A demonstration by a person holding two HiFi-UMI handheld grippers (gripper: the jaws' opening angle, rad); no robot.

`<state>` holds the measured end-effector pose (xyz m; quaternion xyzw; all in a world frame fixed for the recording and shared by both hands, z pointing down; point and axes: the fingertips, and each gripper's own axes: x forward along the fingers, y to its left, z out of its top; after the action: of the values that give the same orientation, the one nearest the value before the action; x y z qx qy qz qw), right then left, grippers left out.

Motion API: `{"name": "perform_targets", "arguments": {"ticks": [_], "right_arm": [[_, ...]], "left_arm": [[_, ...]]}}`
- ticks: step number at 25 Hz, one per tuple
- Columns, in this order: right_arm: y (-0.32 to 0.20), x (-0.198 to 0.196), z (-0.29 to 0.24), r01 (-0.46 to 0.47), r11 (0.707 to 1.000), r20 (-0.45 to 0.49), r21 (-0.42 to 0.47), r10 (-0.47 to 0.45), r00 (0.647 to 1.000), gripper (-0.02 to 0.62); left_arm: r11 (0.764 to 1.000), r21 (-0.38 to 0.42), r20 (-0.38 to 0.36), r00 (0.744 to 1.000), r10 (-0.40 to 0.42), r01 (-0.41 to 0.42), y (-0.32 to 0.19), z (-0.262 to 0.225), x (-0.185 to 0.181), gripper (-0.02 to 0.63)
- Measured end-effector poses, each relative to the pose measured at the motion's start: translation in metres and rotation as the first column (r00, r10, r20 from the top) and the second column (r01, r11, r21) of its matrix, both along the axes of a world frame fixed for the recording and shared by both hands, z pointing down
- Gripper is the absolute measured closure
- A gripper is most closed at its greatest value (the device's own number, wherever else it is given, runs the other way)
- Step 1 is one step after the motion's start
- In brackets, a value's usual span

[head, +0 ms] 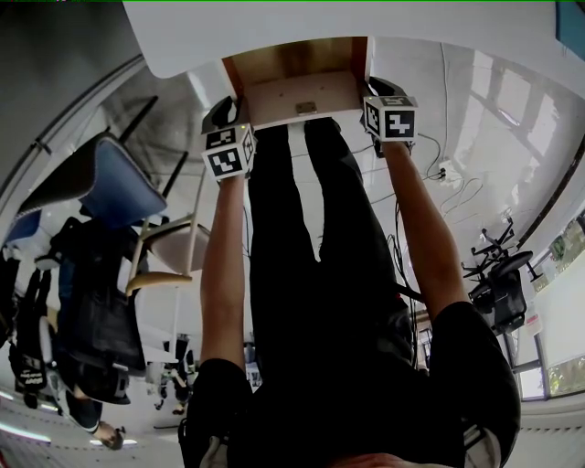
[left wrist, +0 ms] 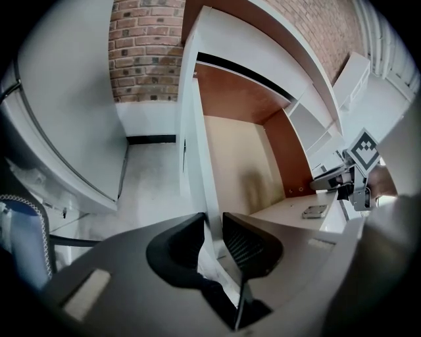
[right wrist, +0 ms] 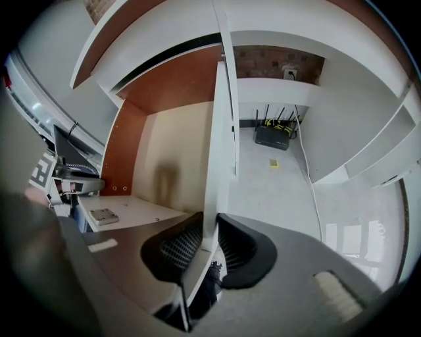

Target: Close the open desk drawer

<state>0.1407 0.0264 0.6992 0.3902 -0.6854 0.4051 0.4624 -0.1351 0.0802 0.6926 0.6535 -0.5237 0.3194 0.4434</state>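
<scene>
The drawer (head: 274, 101) stands wide open, jutting out from under the white bench (head: 274, 27) toward the person, so the closing itself is all left to do. What looks done is the taking hold. At the end of the drawer farthest from the bench, the left hand-held gripper (left wrist: 212, 225) is clenched on the left side wall (left wrist: 197, 158). The right hand-held gripper (right wrist: 210, 225) is clenched on the right side wall (right wrist: 222, 145). Each wall stands edge-up between the jaws with the pads against its faces. I judge the remaining step to be a straight, even push on both sides, back under the bench until the front panel meets it.

The side walls are thin, flat, smooth white boards with square edges, reddish brown on their inner faces. The drawer's bottom is a pale, matt wood tone. A small grey metal plate (left wrist: 314, 211) sits on the inner face of the front panel. The jaws are black and curved, with ribbed pads.
</scene>
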Motion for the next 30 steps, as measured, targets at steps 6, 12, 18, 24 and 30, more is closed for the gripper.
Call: {"name": "perform_targets", "arguments": {"ticks": [6, 12, 18, 24, 30], "right_arm": [[0.002, 0.000, -0.001, 0.016, 1.000, -0.001, -0.005, -0.016, 1.000, 0.528], [0.002, 0.001, -0.002, 0.010, 1.000, -0.005, -0.023, -0.010, 1.000, 0.529], [0.000, -0.001, -0.008, 0.014, 1.000, 0.007, -0.020, -0.014, 1.000, 0.531], [-0.002, -0.001, -0.023, 0.005, 0.999, 0.002, -0.052, -0.005, 1.000, 0.531], [-0.006, -0.003, -0.033, 0.002, 0.996, -0.010, -0.091, -0.003, 1.000, 0.532]], "left_arm": [[1.000, -0.008, 0.005, 1.000, -0.006, 0.006, 0.001, -0.001, 0.000, 0.508], [1.000, -0.018, -0.014, 1.000, -0.020, 0.020, 0.000, -0.002, -0.002, 0.517], [0.999, -0.026, -0.015, 1.000, -0.018, 0.018, 0.000, -0.008, -0.003, 0.519], [0.998, -0.051, -0.022, 0.999, -0.024, 0.023, -0.002, -0.020, -0.003, 0.519], [0.995, -0.093, -0.018, 0.999, -0.034, 0.032, -0.004, -0.030, -0.006, 0.520]]}}
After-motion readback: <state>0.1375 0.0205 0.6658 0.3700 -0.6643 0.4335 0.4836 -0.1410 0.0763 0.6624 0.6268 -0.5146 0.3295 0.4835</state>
